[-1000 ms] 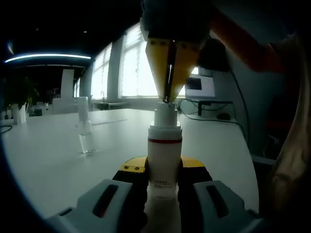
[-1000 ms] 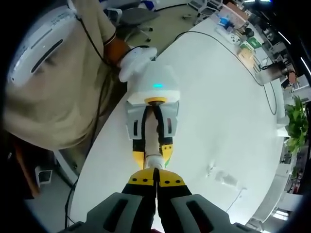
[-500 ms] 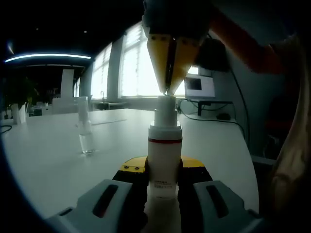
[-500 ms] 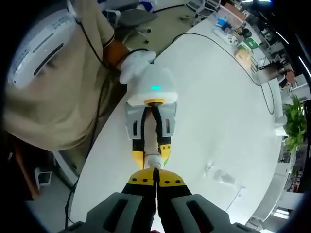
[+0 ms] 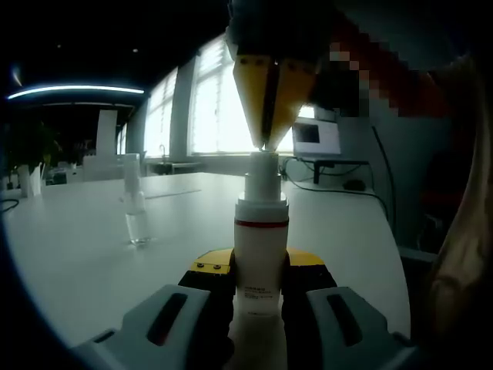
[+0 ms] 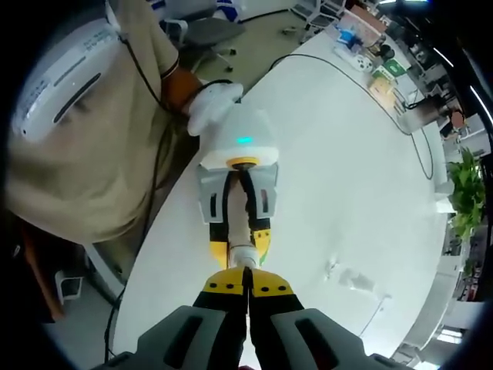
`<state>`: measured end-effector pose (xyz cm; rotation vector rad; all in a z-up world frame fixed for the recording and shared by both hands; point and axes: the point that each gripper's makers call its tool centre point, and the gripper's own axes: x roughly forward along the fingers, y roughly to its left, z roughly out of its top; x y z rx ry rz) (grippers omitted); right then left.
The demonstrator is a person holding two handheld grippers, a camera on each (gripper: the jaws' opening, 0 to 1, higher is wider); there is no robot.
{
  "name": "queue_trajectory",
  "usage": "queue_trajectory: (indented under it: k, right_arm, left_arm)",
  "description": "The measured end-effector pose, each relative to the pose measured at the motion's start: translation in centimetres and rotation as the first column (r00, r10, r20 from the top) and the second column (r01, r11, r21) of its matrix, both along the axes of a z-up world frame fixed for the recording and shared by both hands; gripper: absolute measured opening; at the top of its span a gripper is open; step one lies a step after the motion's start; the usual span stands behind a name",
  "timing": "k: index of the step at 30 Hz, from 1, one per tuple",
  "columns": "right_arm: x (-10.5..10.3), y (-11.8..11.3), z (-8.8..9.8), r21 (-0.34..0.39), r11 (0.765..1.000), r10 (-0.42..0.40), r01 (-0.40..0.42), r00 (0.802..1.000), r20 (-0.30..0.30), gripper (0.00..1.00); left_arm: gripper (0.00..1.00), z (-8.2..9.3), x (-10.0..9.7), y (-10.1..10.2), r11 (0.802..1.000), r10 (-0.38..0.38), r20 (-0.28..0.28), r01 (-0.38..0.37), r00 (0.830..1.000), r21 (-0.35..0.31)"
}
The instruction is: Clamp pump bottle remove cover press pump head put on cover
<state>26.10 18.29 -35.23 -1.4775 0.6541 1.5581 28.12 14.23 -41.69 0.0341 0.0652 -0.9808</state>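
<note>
A white pump bottle (image 5: 260, 254) with a red band stands upright on the white table (image 5: 77, 247), and my left gripper (image 5: 259, 271) is shut on its body. My right gripper (image 5: 266, 146) comes down from above, jaws shut, its tips right at the top of the pump head (image 5: 263, 173). The clear cover (image 5: 135, 208) stands on the table to the left, apart from the bottle. In the right gripper view I look straight down: my right gripper (image 6: 246, 274) is shut above the pump head (image 6: 244, 257), the left gripper (image 6: 241, 245) clamps the bottle (image 6: 237, 212), and the cover (image 6: 350, 279) stands on the table to the right.
A person (image 6: 77, 139) in beige stands at the table's edge holding the grippers. A monitor (image 5: 316, 137) and cables sit at the back right. Several small items (image 6: 370, 46) and a plant (image 6: 466, 193) lie along the table's (image 6: 347, 154) far side.
Since a second ago my right gripper has risen a little and the pump head has come back up with it. The bottle, cover and left gripper stay put.
</note>
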Motion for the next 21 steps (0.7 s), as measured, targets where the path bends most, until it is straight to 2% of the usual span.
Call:
queue_trajectory:
  k: [14,21]
  right_arm:
    - [-0.01,-0.02,-0.01,-0.006,1.0,-0.003,0.003,1.0,-0.008,0.0]
    - [0.01,0.11,-0.51,-0.033,0.999,0.001,-0.002,1.0,-0.01,0.0]
  left_arm:
    - [0.14,0.0,-0.04,0.01,1.0,0.001,0.001,-0.001,1.0,0.001]
    - [0.14,-0.03,-0.05,0.04,1.0,0.003,0.002,-0.003,1.0,0.001]
